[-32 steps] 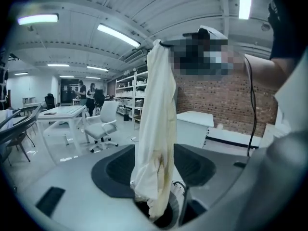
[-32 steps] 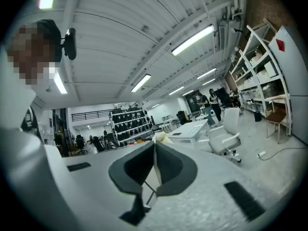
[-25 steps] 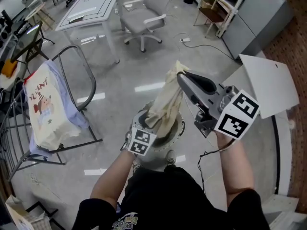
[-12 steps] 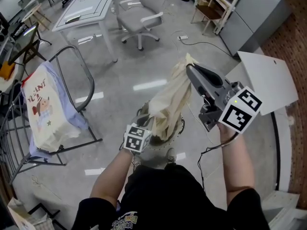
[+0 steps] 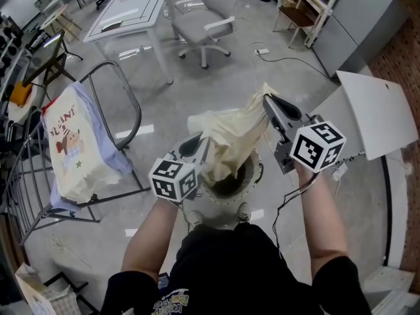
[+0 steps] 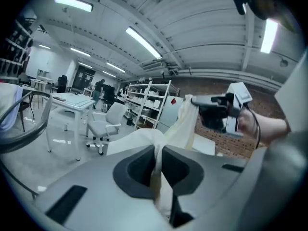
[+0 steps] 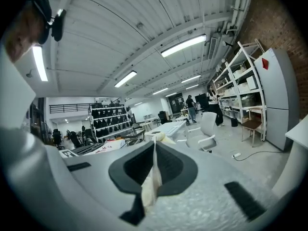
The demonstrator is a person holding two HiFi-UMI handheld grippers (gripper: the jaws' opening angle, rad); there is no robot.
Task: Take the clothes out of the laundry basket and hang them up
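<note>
A cream garment point(image 5: 235, 138) hangs stretched between my two grippers above the round grey laundry basket point(image 5: 244, 205), its lower part still trailing into the basket. My left gripper point(image 5: 195, 143) is shut on one edge of the cream garment point(image 6: 159, 143). My right gripper point(image 5: 268, 100) is shut on the other end, where the cloth point(image 7: 153, 177) shows pinched between the jaws. The right gripper point(image 6: 211, 102) with the cloth draped from it also shows in the left gripper view. A metal drying rack point(image 5: 111, 104) stands to the left, with a printed white shirt point(image 5: 72, 143) hung over it.
A white table point(image 5: 131, 12) and a grey office chair point(image 5: 203, 25) stand further back. A white board point(image 5: 377, 113) leans at the right, with a cable point(image 5: 289, 61) on the floor and shelving point(image 5: 308, 5) behind. People stand far off by the shelves point(image 7: 192, 105).
My left gripper has risen from the basket and shut on the garment's edge, pulling it out to the left. The right gripper has lifted its end a little higher.
</note>
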